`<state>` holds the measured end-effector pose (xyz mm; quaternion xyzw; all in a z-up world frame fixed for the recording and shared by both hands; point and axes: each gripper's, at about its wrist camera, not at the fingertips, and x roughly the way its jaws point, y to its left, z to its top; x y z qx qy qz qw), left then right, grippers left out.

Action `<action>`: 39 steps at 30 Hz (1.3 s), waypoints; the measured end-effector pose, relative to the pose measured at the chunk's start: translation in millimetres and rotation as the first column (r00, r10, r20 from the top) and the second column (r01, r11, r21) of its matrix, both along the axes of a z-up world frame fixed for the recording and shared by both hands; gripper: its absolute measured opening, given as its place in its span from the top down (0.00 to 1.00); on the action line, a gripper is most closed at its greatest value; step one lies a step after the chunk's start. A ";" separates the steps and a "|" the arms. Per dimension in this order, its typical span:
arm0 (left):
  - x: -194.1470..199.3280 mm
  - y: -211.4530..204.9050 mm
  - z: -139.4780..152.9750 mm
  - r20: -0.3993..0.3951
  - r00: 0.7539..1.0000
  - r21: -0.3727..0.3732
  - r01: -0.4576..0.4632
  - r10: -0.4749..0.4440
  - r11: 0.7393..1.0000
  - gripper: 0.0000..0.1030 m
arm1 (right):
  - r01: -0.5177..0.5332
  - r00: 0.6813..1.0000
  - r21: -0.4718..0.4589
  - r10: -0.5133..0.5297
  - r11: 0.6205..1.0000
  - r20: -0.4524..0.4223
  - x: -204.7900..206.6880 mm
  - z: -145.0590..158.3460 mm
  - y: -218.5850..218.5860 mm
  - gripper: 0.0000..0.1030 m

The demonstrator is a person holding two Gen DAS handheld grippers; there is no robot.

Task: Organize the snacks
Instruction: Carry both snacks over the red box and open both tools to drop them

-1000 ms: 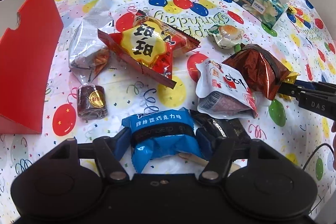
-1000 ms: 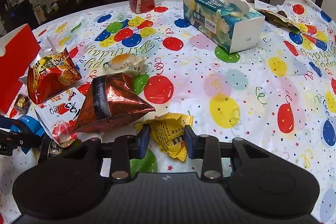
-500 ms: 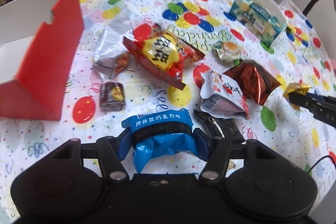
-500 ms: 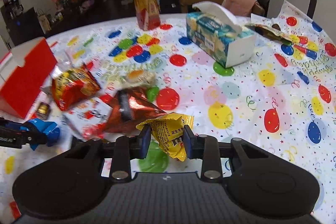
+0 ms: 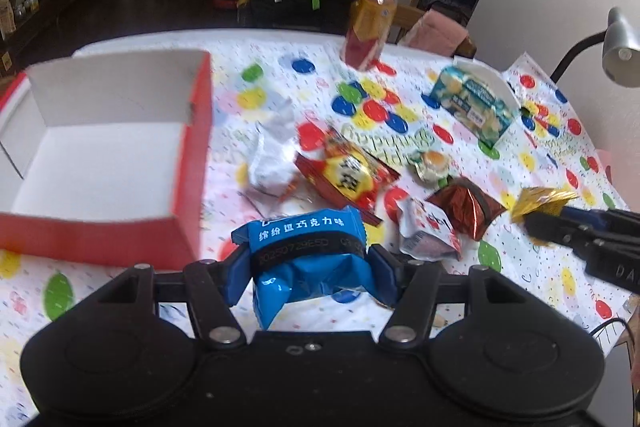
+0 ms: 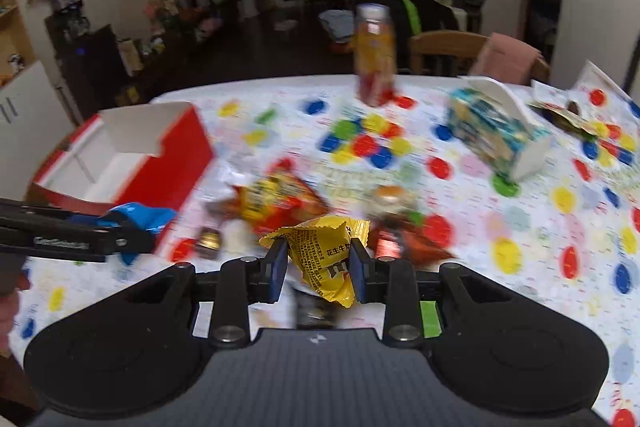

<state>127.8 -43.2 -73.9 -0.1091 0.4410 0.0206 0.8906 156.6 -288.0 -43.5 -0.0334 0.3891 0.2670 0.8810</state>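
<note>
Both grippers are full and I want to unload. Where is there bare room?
The red box is empty inside. Bare cloth lies right of the tissue box. Between the two boxes, loose snacks crowd the table.

Black left hand-held gripper [image 5: 308,267], blue finger pads [image 5: 236,273], silver screws (two round housings)

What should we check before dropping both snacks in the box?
1. Left gripper shut on the blue packet: ok.
2. Right gripper shut on the yellow packet: ok.
3. Red box open, nothing in the part that shows: ok.
4. Blue packet above the box opening: not ok, it hangs beside the wall.
5. Yellow packet above the box: not ok, it is off to the right.
6. Grip firmness: cannot tell.
</note>
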 end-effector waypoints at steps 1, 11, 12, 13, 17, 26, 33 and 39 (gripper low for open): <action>-2.0 6.0 3.6 0.006 1.000 0.007 0.001 -0.001 1.000 0.42 | -0.016 1.000 0.008 0.016 1.000 0.000 -3.5 3.0 11.6 0.69; -20.2 78.9 21.3 0.047 0.999 0.032 -0.020 0.019 0.999 0.41 | -0.140 0.990 0.034 0.139 0.990 0.010 -26.0 17.3 128.7 0.69; -21.2 86.1 21.8 0.047 0.999 0.034 -0.022 0.021 0.999 0.41 | -0.148 0.989 0.032 0.147 0.989 0.015 -27.3 17.8 139.7 0.69; -22.3 93.7 22.2 0.048 0.999 0.035 -0.027 0.025 0.999 0.41 | -0.156 0.988 0.032 0.156 0.987 0.017 -28.4 18.2 149.9 0.69; -22.4 123.1 21.2 0.047 0.998 0.033 -0.052 0.050 0.998 0.41 | -0.188 0.982 0.026 0.187 0.982 0.021 -27.0 17.1 189.3 0.69; -4.1 188.5 13.4 0.032 0.994 0.071 -0.107 0.105 0.992 0.41 | -0.243 0.970 -0.025 0.244 0.970 0.022 -11.3 5.9 270.2 0.69; 23.5 226.9 -2.7 -0.009 0.993 0.119 -0.117 0.119 0.986 0.41 | -0.274 0.962 -0.076 0.274 0.959 -0.015 11.5 -13.7 320.2 0.69; 48.8 252.4 -24.0 -0.096 0.987 0.084 -0.125 0.133 0.989 0.41 | -0.293 0.955 -0.130 0.283 0.947 -0.090 31.0 -41.8 349.2 0.69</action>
